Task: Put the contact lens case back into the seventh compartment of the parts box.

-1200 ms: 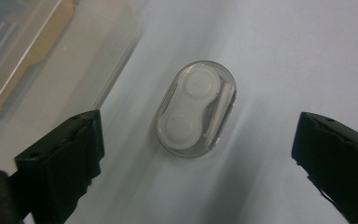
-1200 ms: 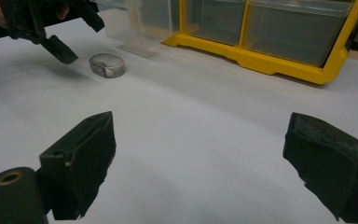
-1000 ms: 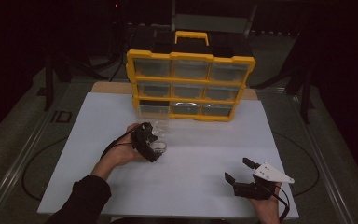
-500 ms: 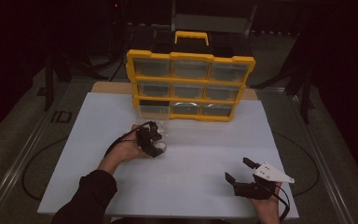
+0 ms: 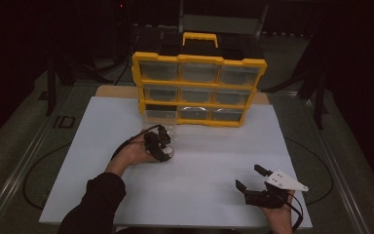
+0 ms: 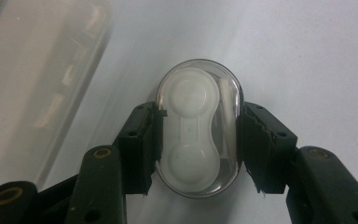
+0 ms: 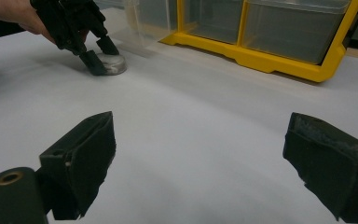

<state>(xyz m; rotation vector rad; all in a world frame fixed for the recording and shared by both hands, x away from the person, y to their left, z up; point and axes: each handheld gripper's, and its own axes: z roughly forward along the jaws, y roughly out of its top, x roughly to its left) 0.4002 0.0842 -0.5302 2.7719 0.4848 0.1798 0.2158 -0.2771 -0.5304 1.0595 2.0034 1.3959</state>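
On the white table [image 5: 214, 161] lay 1 clear oval case [image 6: 198, 128], at 7 o'clock from the yellow organizer [image 5: 198, 87] with its 9 drawers. The left gripper [image 6: 198, 149] had just closed, pinching the case. The right gripper [image 7: 200, 158] stood spread. No writing was legible.

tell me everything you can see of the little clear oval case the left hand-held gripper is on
The clear oval case looks like glossy see-through plastic holding a white two-cup insert. It lies flat on the white table, just in front of the yellow organizer. The left hand-held gripper has just closed on it, pads pressing both long sides.
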